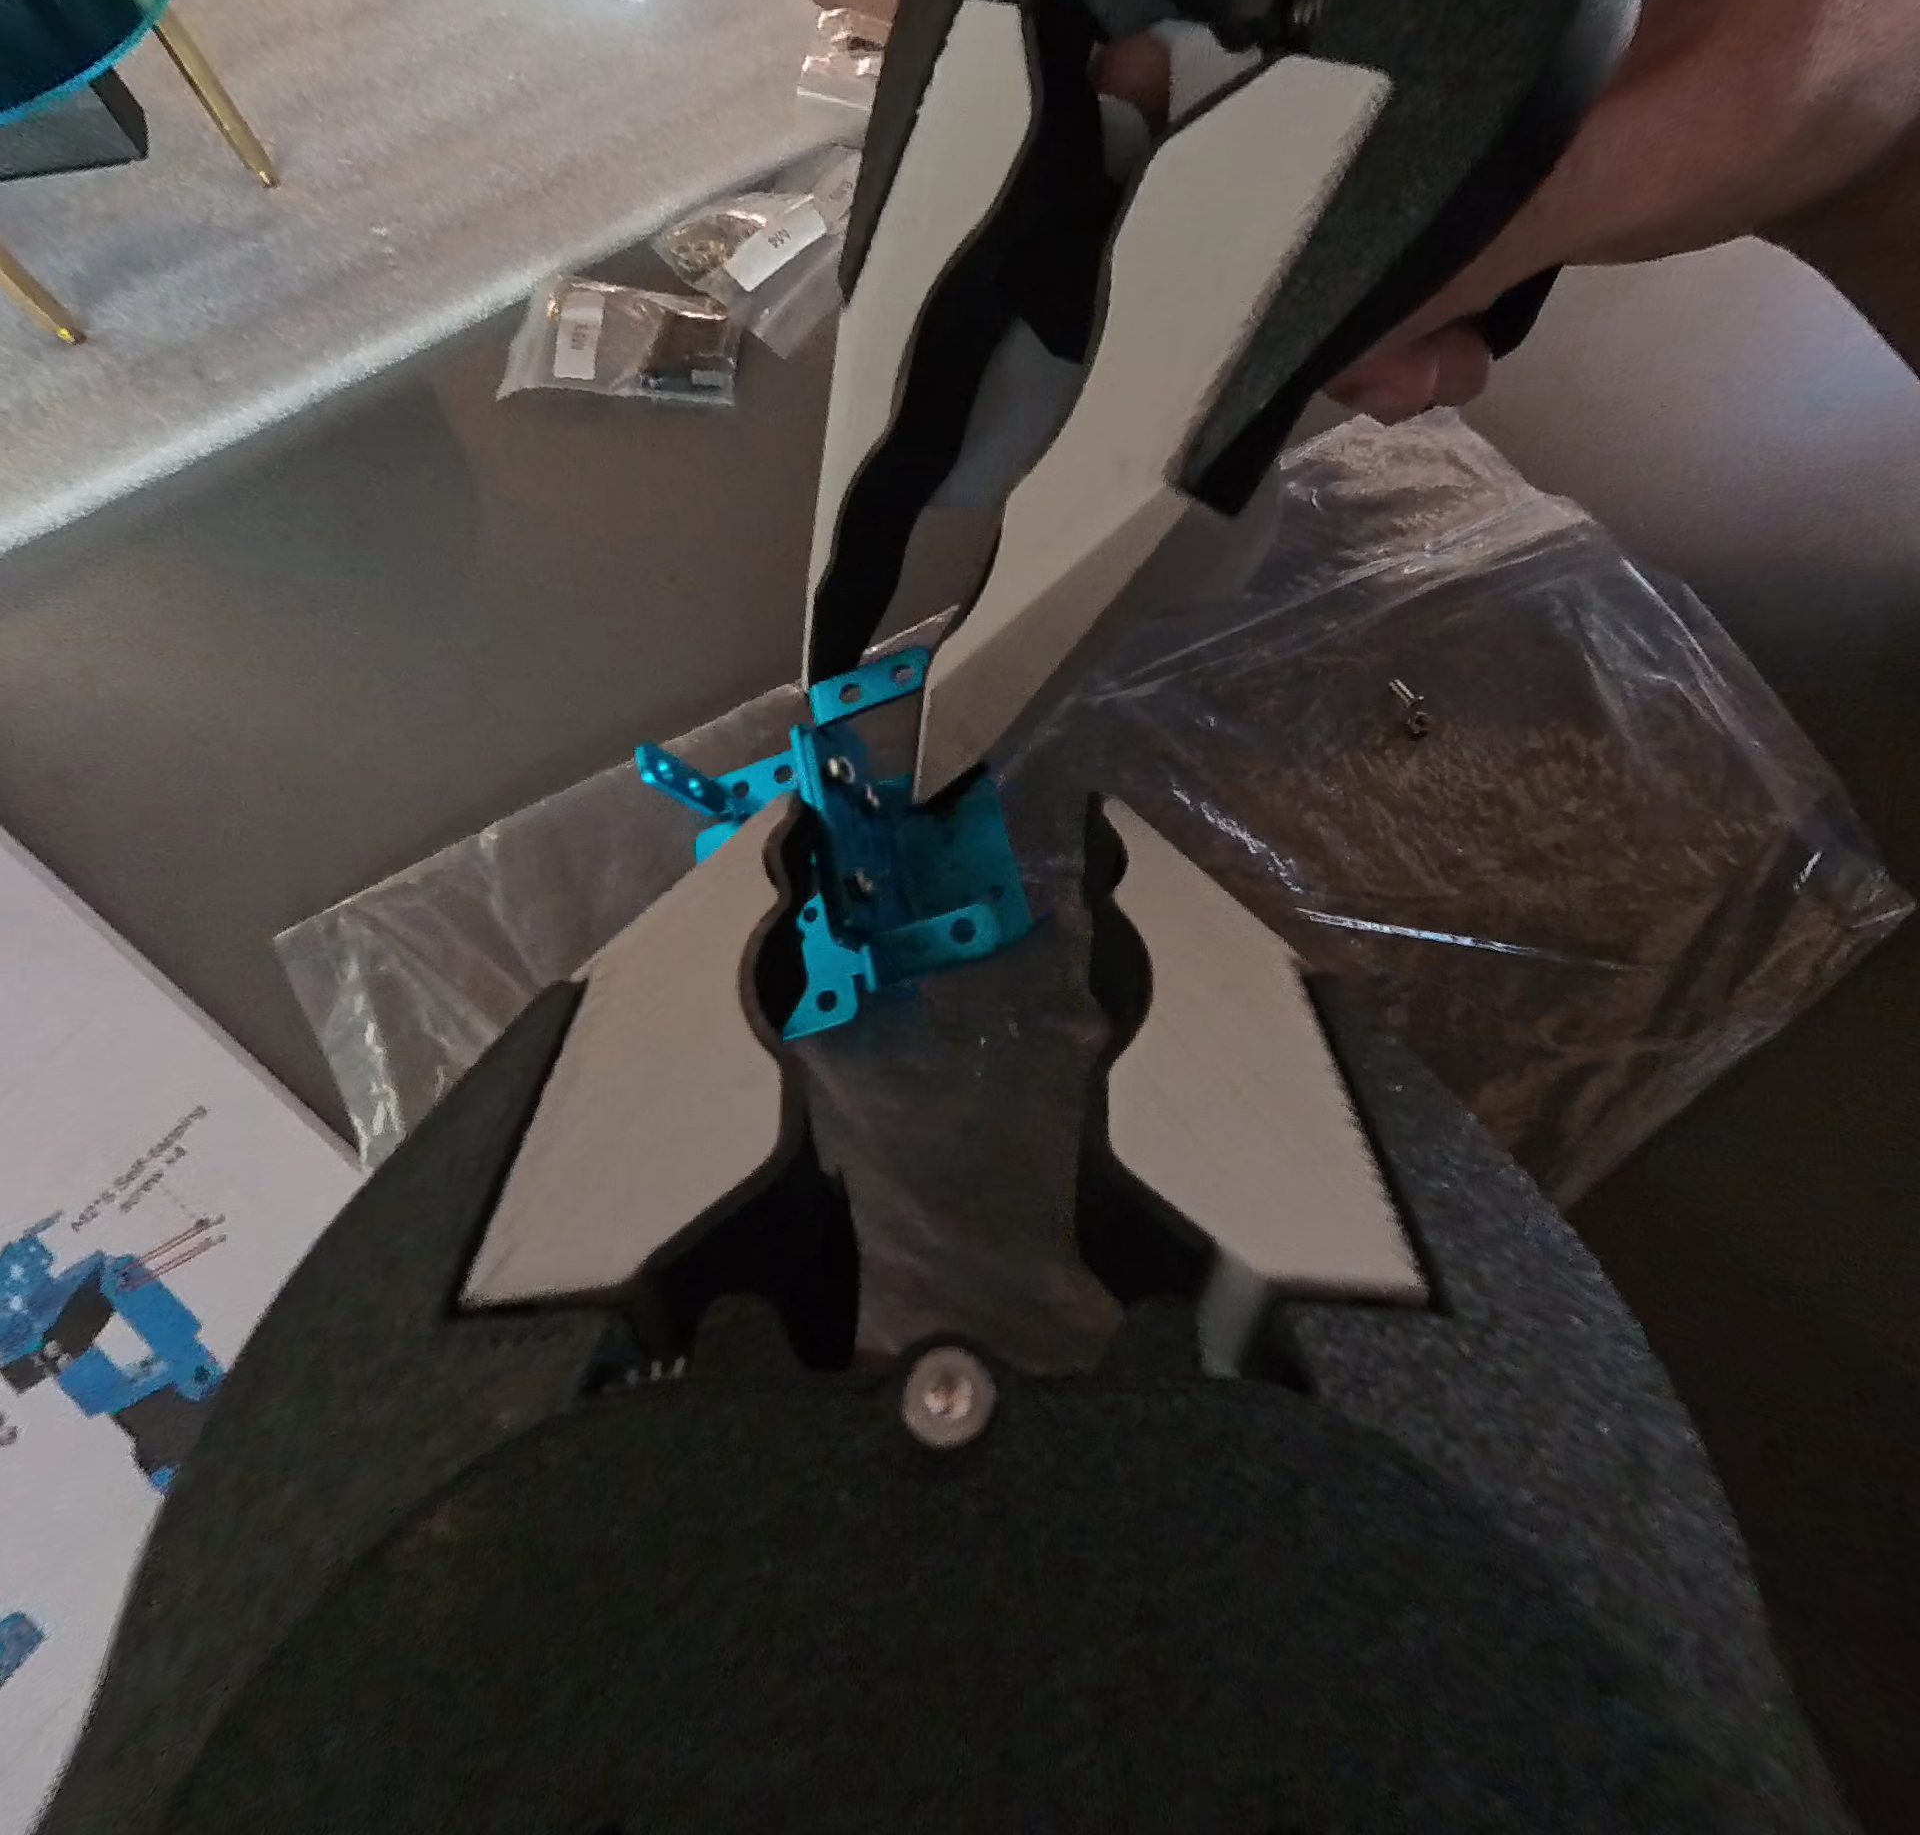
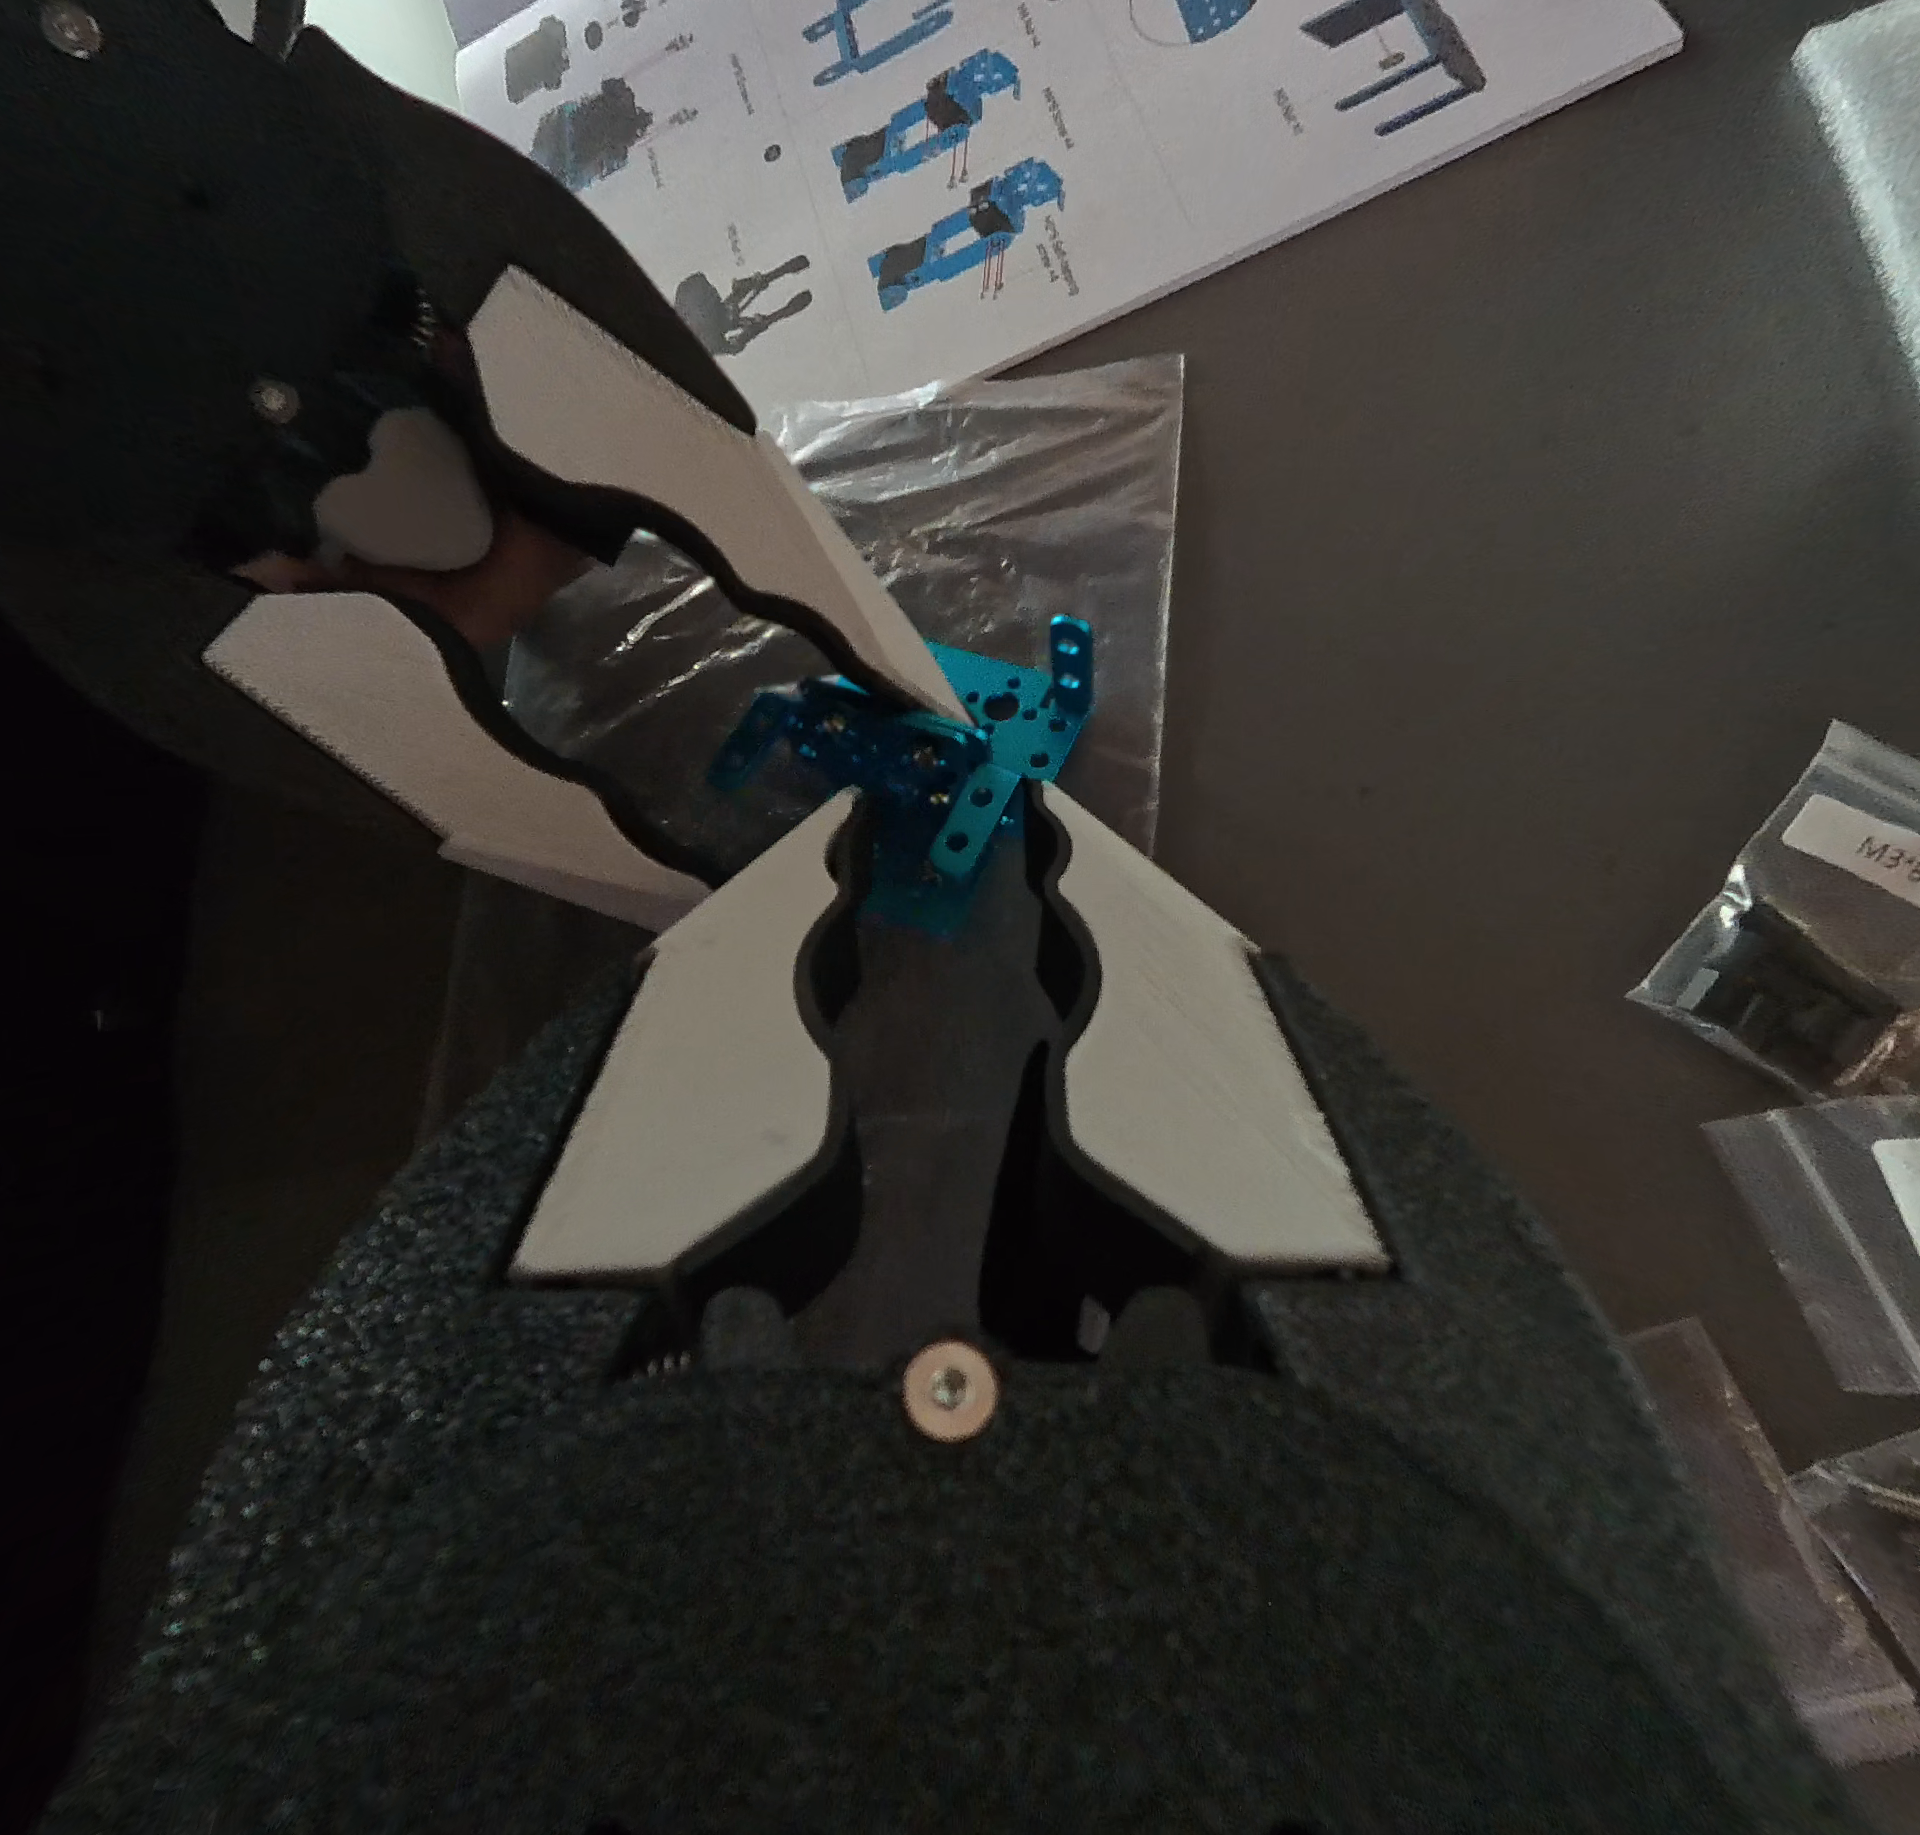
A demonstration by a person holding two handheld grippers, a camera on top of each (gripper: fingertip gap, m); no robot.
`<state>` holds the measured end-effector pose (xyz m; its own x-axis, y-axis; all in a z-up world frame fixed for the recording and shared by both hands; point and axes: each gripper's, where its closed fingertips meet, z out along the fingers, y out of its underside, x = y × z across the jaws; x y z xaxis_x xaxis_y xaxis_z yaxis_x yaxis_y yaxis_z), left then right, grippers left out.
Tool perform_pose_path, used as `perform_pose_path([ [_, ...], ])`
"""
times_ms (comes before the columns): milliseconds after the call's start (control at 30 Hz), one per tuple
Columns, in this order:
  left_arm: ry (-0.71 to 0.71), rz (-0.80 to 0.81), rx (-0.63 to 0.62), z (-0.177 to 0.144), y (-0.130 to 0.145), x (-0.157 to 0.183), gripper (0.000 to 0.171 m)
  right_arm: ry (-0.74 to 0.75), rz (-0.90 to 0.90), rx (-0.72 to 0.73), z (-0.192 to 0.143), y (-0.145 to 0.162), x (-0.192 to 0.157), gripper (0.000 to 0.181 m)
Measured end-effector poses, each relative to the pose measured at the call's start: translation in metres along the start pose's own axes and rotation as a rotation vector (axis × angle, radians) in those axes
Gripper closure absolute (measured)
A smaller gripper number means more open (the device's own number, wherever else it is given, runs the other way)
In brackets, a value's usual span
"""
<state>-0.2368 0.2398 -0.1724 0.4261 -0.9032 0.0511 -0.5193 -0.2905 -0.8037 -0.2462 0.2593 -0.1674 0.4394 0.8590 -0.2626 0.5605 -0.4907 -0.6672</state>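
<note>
A blue metal bracket assembly (image 1: pixel 914 881) of perforated plates and strips joined with small screws hangs between both grippers, above a clear plastic bag. My left gripper (image 1: pixel 940 814) is closed on its sides: the left finger touches it, and the contact at the right finger is unclear. My right gripper (image 1: pixel 864 741) comes down from above, held by a hand (image 1: pixel 1714 123), and pinches an upper strip. In the right wrist view the right gripper (image 2: pixel 943 793) is shut on the assembly (image 2: pixel 914 746). The left gripper (image 2: pixel 831 806) reaches in from the upper left, its lower fingertip hidden.
A printed instruction sheet (image 2: pixel 1039 123) lies on the dark table and also shows in the left wrist view (image 1: pixel 104 1162). A crumpled clear bag (image 1: pixel 1455 850) has a loose screw (image 1: pixel 1408 710) on it. Small parts bags (image 1: pixel 634 341) (image 2: pixel 1787 954) lie around. A gold-legged chair (image 1: pixel 208 92) stands on grey carpet. Left and right tips are no more than a few centimetres apart.
</note>
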Motion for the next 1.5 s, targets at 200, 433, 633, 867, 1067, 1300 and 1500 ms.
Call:
perform_pose_path([
  [200,-0.022,0.027,-0.005,0.003,-0.001,0.000,0.126,-0.010,0.071,-0.008,0.002,0.000,0.001,0.150],
  [433,-0.070,0.041,-0.002,0.002,-0.001,-0.004,0.137,0.005,0.100,-0.005,0.005,-0.002,0.000,0.155],
  [633,-0.068,0.045,0.005,-0.003,0.001,-0.002,0.135,0.049,0.128,0.002,-0.010,-0.002,0.005,0.154],
  [867,-0.042,0.037,-0.010,-0.011,0.009,0.004,0.130,0.200,0.231,0.069,-0.021,0.004,0.000,0.153],
  [1067,0.003,0.039,-0.001,-0.014,0.007,0.020,0.130,0.260,0.237,0.134,-0.013,0.000,-0.008,0.154],
  [1300,-0.018,0.047,0.031,-0.019,0.004,0.017,0.115,0.236,0.124,0.147,-0.016,0.002,-0.012,0.156],
  [1500,0.018,0.048,0.008,-0.005,0.002,0.023,0.112,0.211,0.073,0.115,-0.010,0.006,-0.010,0.156],
])
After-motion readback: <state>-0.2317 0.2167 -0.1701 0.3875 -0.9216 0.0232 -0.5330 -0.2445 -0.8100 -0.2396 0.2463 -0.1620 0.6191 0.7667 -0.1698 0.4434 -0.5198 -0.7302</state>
